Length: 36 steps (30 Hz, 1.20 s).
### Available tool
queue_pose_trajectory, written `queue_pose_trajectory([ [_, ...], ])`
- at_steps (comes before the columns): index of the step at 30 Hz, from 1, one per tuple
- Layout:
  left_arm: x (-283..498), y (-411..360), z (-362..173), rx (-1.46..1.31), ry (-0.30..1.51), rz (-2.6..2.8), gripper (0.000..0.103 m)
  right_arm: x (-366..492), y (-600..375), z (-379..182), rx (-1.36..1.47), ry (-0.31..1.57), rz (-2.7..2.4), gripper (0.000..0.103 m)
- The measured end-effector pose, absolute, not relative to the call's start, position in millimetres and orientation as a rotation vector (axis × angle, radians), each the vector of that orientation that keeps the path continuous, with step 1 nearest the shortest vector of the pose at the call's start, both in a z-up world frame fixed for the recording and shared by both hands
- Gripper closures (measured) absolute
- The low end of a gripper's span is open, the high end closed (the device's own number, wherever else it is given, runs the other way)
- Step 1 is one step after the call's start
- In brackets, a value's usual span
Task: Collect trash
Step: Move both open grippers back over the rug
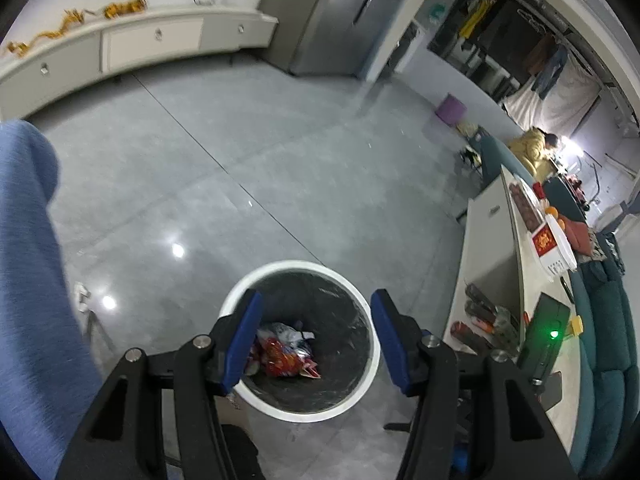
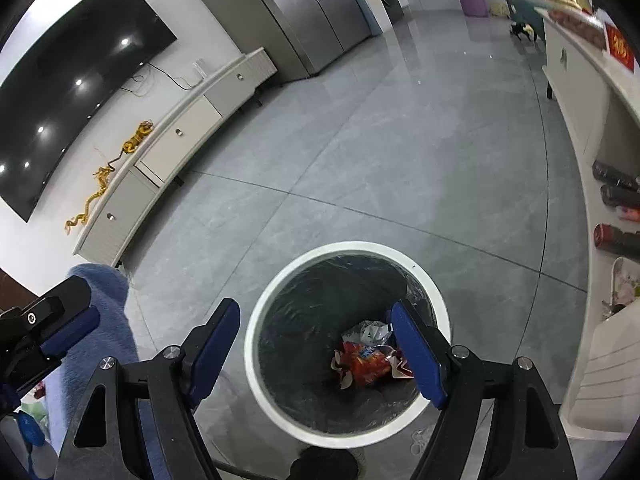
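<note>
Hovering: left gripper (image 1: pixel 316 342) and right gripper (image 2: pixel 316 354), both spread, empty.
Bin (image 1: pixel 280 268): wrappers (image 1: pixel 284 354) inside.
Left: floor scrap (image 1: pixel 82 296), possibly trash.

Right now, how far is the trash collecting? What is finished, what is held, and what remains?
Done: wrappers already lie at the bottom of the white bin. In hand: nothing; the left gripper and right gripper hang open and empty above the bin. Left: a small white scrap lies on the floor to the bin's left and may be trash. The pictures do not settle whether more remains elsewhere.
</note>
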<state>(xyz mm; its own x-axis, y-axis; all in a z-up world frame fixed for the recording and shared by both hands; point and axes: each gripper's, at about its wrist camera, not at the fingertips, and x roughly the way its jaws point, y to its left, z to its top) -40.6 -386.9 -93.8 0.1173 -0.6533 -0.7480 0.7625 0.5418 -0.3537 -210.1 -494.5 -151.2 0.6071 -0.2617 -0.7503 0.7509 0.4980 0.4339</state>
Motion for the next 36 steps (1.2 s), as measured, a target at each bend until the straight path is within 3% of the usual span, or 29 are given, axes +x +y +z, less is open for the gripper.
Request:
queue_pose_trajectory([
  [11, -73, -275, -3, 0.076, 0.78, -0.968, 0.048, -231, -424, -43, 0.66, 0.539, -0.63, 0.026],
  [15, -83, -230, 24, 0.056, 0.702, -0.941, 0.038, -230, -395, -11, 0.609, 0.5, -0.602, 0.026],
  [19, -88, -184, 46, 0.032, 0.642, -0.912, 0.038, -223, -363, 17, 0.557, 0.473, -0.555, 0.026],
  [36, -82, 1, 43, 0.017, 0.55, -0.725, 0.038, -181, -243, 74, 0.374, 0.44, -0.356, 0.026],
])
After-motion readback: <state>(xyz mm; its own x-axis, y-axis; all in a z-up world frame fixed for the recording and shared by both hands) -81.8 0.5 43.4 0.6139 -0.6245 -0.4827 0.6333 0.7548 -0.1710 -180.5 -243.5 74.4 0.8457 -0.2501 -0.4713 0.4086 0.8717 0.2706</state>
